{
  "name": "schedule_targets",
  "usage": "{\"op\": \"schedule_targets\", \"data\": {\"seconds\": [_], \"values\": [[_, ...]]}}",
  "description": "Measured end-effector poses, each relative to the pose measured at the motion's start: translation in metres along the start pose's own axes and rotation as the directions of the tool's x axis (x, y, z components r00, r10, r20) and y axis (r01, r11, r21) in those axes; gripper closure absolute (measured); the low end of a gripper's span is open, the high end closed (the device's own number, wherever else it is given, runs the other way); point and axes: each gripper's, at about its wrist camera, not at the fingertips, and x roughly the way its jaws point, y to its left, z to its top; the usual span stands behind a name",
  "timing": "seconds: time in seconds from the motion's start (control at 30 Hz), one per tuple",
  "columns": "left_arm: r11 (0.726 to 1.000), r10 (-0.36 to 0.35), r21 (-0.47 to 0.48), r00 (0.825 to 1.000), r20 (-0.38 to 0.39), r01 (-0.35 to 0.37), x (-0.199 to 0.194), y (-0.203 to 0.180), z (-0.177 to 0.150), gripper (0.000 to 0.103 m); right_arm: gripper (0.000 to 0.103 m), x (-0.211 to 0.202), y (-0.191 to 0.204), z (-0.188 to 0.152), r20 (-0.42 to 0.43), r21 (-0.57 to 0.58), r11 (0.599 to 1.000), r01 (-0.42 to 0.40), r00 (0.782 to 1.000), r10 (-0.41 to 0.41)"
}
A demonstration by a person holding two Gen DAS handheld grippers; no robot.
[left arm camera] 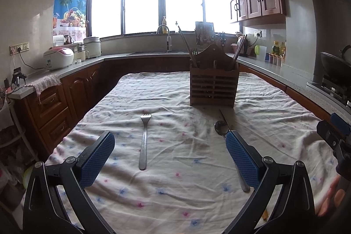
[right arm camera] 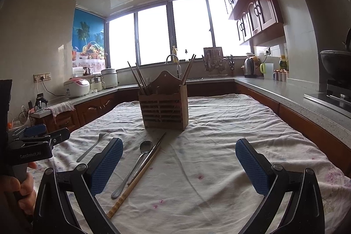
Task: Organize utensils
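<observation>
The left gripper (left arm camera: 170, 157) is hovering low over the floral tablecloth (left arm camera: 175, 190) with its blue-padded fingers (left arm camera: 96, 159) spread wide and gripping nothing; the fork (left arm camera: 143, 142) is lying flat between them, handle toward the camera and tines pointing away, clear of both pads. The right gripper (right arm camera: 178, 166) is likewise standing fully spread and empty, and the spoon (right arm camera: 133, 168), a metal chopstick (right arm camera: 149, 157) and a bamboo chopstick (right arm camera: 133, 181) are lying just beside its left finger, outside the gap, bunched together and seemingly touching along their shafts. Judgement: the step in hand is appearing to be the pickup of the fork, and it is calling for lowering the left fingers squarely astride the mid-handle, closing only once both pads are reaching cloth level, since a thin flat handle is likely to slip or drag the loose fabric. The bunched items are better being taken one at a time. Farther off, the slatted wooden utensil holder (right arm camera: 163, 111) is standing upright on the cloth, already carrying chopsticks and forks; which compartment is taking forks is not clear, so the left one is being suggested only tentatively
</observation>
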Motion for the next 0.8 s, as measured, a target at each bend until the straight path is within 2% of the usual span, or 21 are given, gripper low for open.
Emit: {"op": "schedule_targets", "data": {"seconds": [0.8], "values": [[1.000, -0.008, 0.004, 1.000, 0.001, 0.008, 0.0017, -0.0009, 0.0005, 0.000, 0.000, 0.0044, -0.0020, -0.0023, -0.023, 0.012, 1.000, 0.012, 1.000, -0.012]]}}
